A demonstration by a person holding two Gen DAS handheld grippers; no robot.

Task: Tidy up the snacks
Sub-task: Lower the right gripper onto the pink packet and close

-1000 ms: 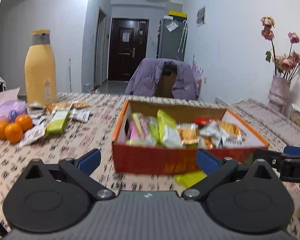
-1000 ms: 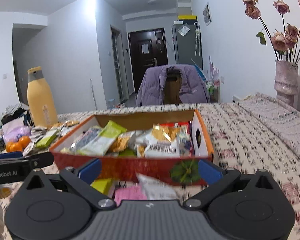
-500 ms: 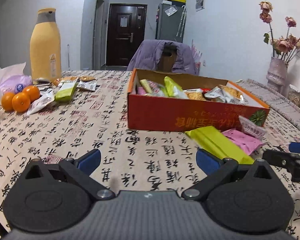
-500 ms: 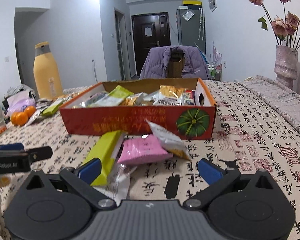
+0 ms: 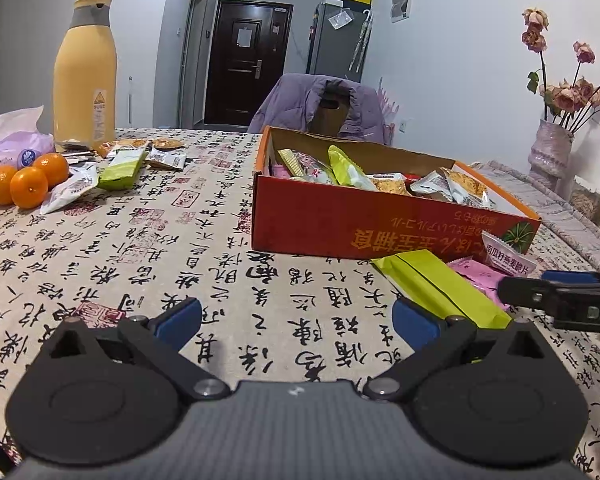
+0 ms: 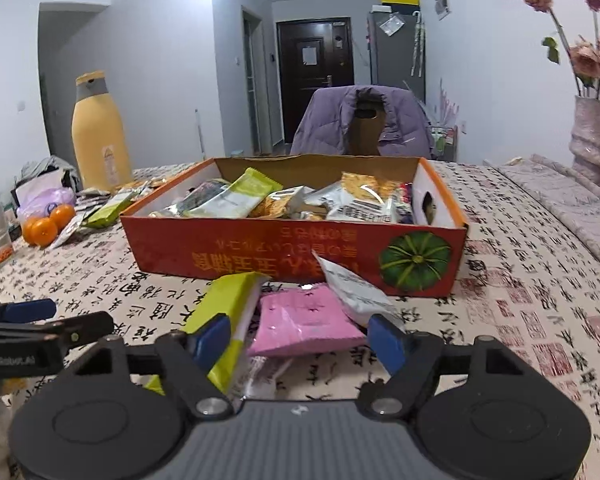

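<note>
A: How is the right gripper (image 6: pixel 300 338)?
B: Its jaws are closing, not yet pressing. The pink packet (image 6: pixel 306 320) lies between them, a green packet (image 6: pixel 230 316) at its left finger.
A: And the left gripper (image 5: pixel 296 320)?
B: Wide apart, only tablecloth (image 5: pixel 140 248) between. The orange box (image 6: pixel 260 252) of snacks is just beyond the packets.

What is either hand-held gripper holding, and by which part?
Nothing yet. The right hand-held gripper is closing around the flat pink snack packet, pads not touching it. The left hand-held gripper is open.
</note>
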